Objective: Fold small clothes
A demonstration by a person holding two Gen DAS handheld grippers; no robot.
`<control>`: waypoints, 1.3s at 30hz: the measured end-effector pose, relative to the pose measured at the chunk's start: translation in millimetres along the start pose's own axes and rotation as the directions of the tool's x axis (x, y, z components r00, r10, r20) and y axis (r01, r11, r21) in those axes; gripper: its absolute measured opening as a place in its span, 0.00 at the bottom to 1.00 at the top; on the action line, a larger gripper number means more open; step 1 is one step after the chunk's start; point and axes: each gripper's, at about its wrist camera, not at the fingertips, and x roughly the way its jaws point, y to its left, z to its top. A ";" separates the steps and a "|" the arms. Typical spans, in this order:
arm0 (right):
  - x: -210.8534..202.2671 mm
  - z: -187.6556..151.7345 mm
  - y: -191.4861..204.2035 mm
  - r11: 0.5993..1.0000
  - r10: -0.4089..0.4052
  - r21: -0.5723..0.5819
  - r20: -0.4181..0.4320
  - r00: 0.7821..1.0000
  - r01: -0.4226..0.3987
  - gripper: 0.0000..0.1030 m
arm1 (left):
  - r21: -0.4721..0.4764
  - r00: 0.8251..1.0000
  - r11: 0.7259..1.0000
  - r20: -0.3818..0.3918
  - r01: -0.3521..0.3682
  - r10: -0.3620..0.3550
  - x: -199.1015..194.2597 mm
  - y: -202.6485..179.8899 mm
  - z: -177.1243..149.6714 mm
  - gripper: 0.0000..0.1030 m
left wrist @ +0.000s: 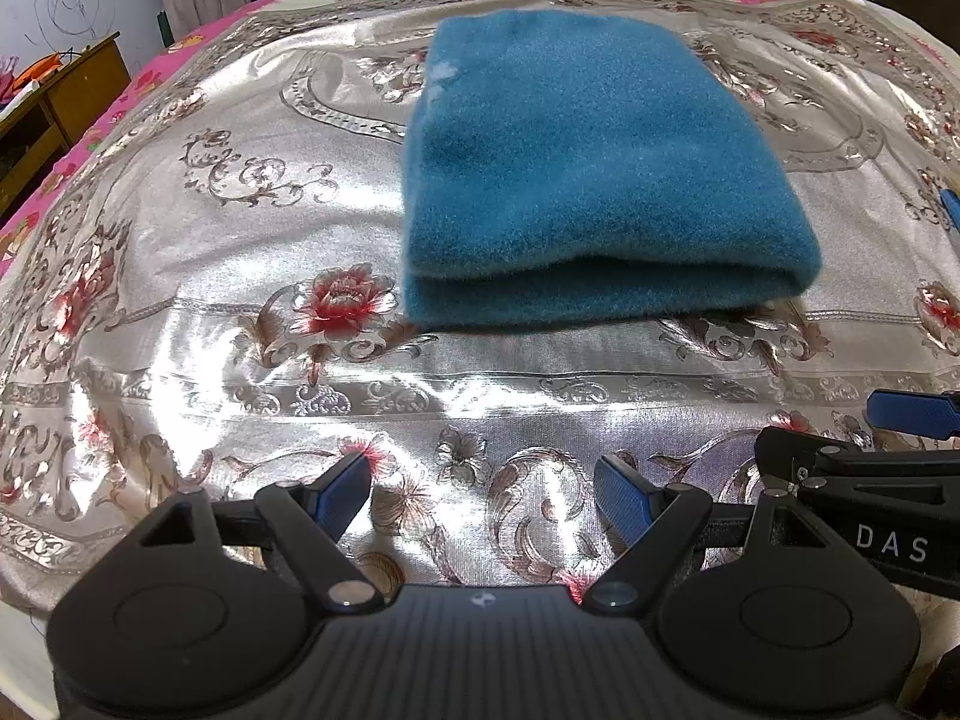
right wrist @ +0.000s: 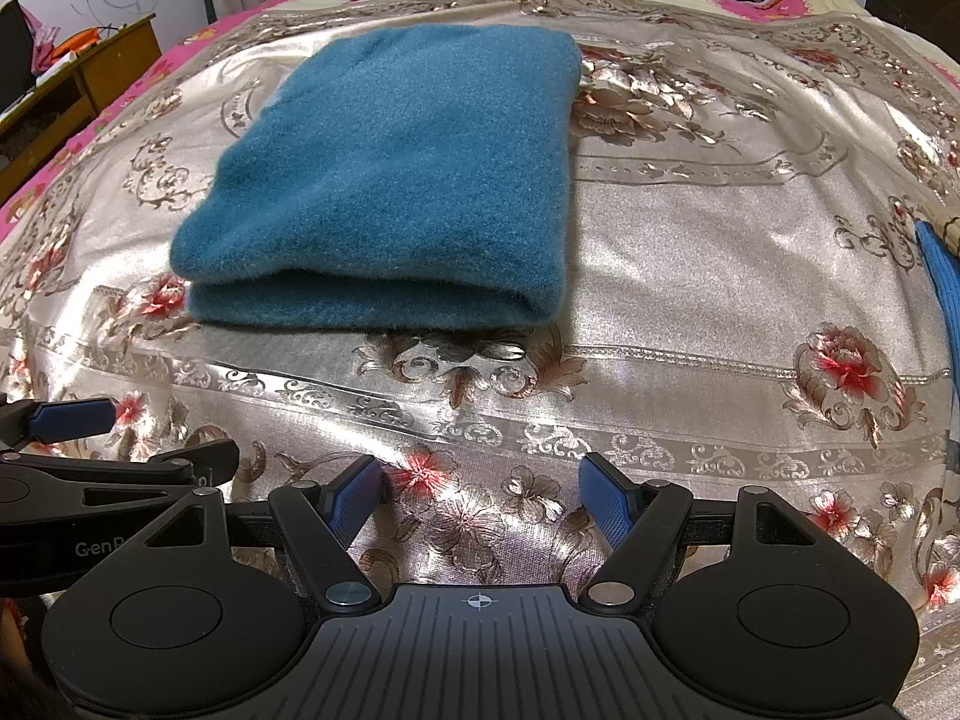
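Already folded, it seems: the blue fleece garment [left wrist: 594, 180] lies as a thick rectangle on the silver floral bedspread [left wrist: 240, 228], near its middle. My worry starts with that bedspread: it looks slick and glossy, so if I push or tug the bundle it may slide or spring open instead of holding its crease. The fleece is bulky, and a pinch on only the top layer would probably peel the stack apart. Its rounded fold faces me; the long axis appears to run away from me toward the far edge of the bedspread, though the lens distorts this. My left gripper [left wrist: 483, 495] and right gripper [right wrist: 480, 492] both hover wide apart and empty, near the bedspread's front edge, well short of the garment.
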 end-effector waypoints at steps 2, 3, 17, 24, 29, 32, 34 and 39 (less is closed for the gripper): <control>0.1 0.0 0.0 1.000 0.000 0.000 0.000 1.000 0.000 0.72 | 0.000 1.000 1.000 0.000 0.000 0.000 0.0 -0.1 0.1 0.83; 0.0 0.0 0.0 1.000 0.000 0.000 0.000 1.000 0.000 0.72 | 0.000 1.000 1.000 0.000 -0.001 0.001 0.1 -0.1 -0.1 0.83; 0.4 0.2 0.0 1.000 0.000 0.000 0.000 1.000 0.000 0.72 | 0.001 1.000 1.000 0.002 -0.003 0.003 0.0 -0.1 0.0 0.83; 0.4 0.3 -0.2 1.000 0.001 0.000 -0.001 1.000 -0.001 0.72 | 0.001 1.000 1.000 0.002 -0.003 0.003 -0.1 0.2 -0.2 0.83; 0.5 0.3 -0.1 1.000 0.001 0.001 0.000 1.000 -0.001 0.72 | -0.001 1.000 1.000 0.002 -0.003 0.003 -0.3 0.1 0.4 0.83; 0.5 0.3 -0.1 1.000 0.001 0.000 0.000 1.000 -0.001 0.72 | -0.004 1.000 1.000 -0.001 -0.002 0.002 0.0 0.5 0.0 0.83; 0.6 0.3 -0.2 1.000 0.000 0.000 0.000 1.000 0.000 0.72 | -0.006 1.000 1.000 -0.003 -0.001 0.001 0.4 1.0 -0.8 0.83; 0.5 0.2 -0.3 1.000 0.002 0.002 0.000 1.000 -0.002 0.72 | -0.006 1.000 1.000 -0.004 0.000 0.000 1.1 0.8 -1.1 0.83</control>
